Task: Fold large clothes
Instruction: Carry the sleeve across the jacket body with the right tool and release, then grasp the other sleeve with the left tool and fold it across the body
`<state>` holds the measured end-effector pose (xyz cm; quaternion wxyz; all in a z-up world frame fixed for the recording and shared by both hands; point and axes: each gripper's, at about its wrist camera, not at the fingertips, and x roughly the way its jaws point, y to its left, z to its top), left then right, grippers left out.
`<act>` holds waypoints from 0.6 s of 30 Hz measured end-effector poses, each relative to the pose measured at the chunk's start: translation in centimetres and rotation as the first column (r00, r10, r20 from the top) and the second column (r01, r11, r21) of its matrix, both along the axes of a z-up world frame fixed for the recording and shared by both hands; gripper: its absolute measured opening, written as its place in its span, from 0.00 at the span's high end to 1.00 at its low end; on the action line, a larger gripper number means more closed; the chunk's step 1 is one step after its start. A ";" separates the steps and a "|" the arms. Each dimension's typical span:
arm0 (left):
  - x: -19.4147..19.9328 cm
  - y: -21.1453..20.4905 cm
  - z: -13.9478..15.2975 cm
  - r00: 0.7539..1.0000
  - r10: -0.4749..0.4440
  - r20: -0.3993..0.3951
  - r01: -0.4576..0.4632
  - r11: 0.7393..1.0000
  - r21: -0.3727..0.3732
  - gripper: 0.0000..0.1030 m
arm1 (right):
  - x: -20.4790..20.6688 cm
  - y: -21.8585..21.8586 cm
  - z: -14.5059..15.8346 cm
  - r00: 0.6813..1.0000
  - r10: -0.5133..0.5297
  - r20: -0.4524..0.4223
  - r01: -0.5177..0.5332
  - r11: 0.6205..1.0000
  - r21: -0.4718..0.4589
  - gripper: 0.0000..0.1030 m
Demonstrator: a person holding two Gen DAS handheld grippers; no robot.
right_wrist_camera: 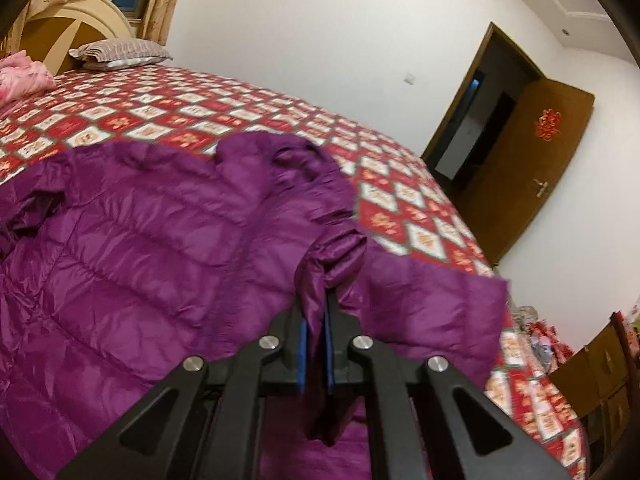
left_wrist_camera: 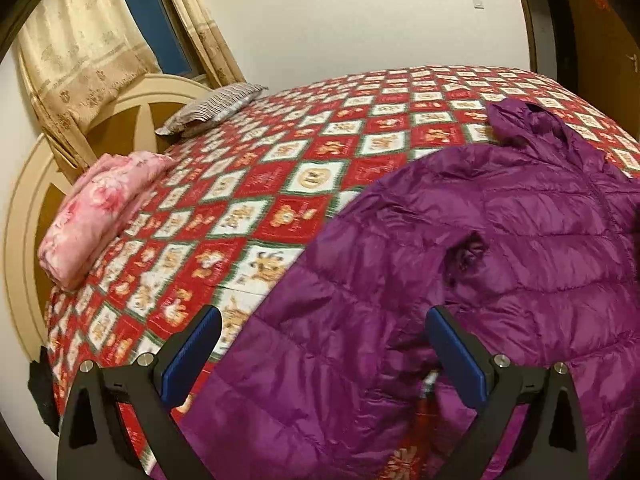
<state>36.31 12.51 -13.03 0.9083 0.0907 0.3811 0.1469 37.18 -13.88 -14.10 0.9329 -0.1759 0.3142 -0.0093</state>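
Two grippers work over one purple puffer jacket [left_wrist_camera: 500, 248], which lies spread flat on the quilted bedspread [left_wrist_camera: 280, 184], its hood [left_wrist_camera: 532, 120] pointing away toward the far edge of the bed. The jacket fills the near half of the bedspread, well apart from the pink folded bundle [left_wrist_camera: 96, 216] and the striped pillow [left_wrist_camera: 212, 108] that sit up by the headboard, so there is open cloth all round it for folding.

The right gripper [right_wrist_camera: 316, 320] has its blue pads pressed together on a bunched ridge of the jacket's fabric, which stands up in a peak between the fingers. Judging by where it sits beside the hood, this is probably the sleeve or shoulder on that side, though the blur makes it hard to be sure. Pinching there gives a hold from which that part could be drawn across the body of the jacket.

The left gripper [left_wrist_camera: 324, 344] hangs above the jacket's near hem with its jaws spread wide and nothing between them, seemingly poised to take the opposite side. The garment is only at the start of folding: its body is still laid out whole.
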 end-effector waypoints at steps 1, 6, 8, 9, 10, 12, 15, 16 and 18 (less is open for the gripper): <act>0.0 -0.4 0.0 1.000 -0.008 -0.002 0.008 1.000 -0.009 0.01 | -0.6 0.3 0.1 1.000 0.013 0.003 -0.013 1.000 0.007 0.85; 0.0 -2.8 1.6 0.998 -0.047 0.030 0.048 0.998 -0.036 0.01 | -3.5 0.4 0.5 0.997 0.080 -0.007 -0.080 0.996 0.027 0.17; 0.0 -4.5 2.3 0.996 -0.073 0.048 0.076 0.996 -0.045 0.01 | -4.7 -0.5 1.0 0.997 0.077 -0.006 -0.076 0.997 0.028 0.17; -0.1 -5.4 2.6 0.994 -0.094 0.053 0.097 0.994 -0.056 0.01 | -5.2 -1.1 1.2 0.998 0.068 -0.001 -0.068 0.997 0.039 0.17; 0.1 -6.5 2.9 0.992 -0.118 0.053 0.121 0.990 -0.075 0.01 | -5.9 -2.2 1.5 0.999 0.051 0.010 -0.051 0.998 0.049 0.17; 0.5 -8.9 3.0 0.987 -0.152 0.047 0.156 0.983 -0.101 0.01 | -6.7 -4.1 1.7 1.000 0.008 0.017 -0.009 0.999 0.051 0.17; 1.6 -13.7 2.9 0.974 -0.223 0.036 0.226 0.968 -0.114 0.01 | -6.6 -7.6 0.9 0.997 -0.070 -0.013 0.071 0.996 0.058 0.17; 2.1 -15.0 2.8 0.969 -0.244 0.029 0.246 0.961 -0.128 0.01 | -6.6 -8.5 0.6 0.996 -0.091 -0.020 0.092 0.994 0.061 0.17; 3.3 -17.4 2.2 0.959 -0.284 -0.001 0.280 0.946 -0.165 0.01 | -6.4 -10.3 -0.2 0.991 -0.129 -0.046 0.133 0.988 0.082 0.17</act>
